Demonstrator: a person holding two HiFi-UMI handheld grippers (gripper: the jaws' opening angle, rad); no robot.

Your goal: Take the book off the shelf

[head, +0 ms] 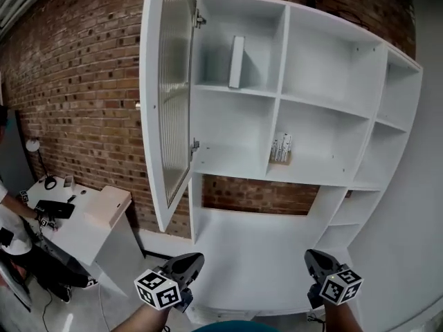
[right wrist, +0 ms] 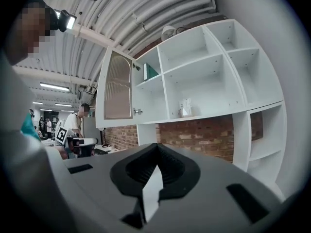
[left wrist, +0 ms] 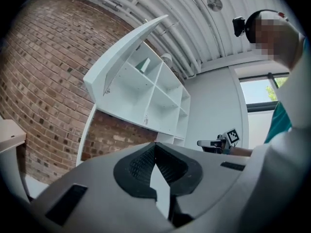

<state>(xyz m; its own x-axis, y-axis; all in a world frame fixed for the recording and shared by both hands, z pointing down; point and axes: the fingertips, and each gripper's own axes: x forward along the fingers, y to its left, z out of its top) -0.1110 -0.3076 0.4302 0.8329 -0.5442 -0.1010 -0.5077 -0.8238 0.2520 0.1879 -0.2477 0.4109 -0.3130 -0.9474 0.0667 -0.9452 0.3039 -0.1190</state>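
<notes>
A thin book (head: 237,62) stands upright in the top left compartment of the white shelf unit (head: 279,95) on the brick wall; its cover looks teal in the left gripper view (left wrist: 144,64) and in the right gripper view (right wrist: 149,72). The ribbed glass door (head: 168,95) of that compartment is swung open to the left. Both grippers hang low, far below the book. My left gripper (head: 194,258) (left wrist: 155,147) is shut and holds nothing. My right gripper (head: 311,256) (right wrist: 156,149) is also shut and empty.
Small white items (head: 281,149) stand in the middle compartment. A white desk (head: 90,220) with a black device is at the left, where a person (head: 10,237) sits. The open door juts out toward me at chest height.
</notes>
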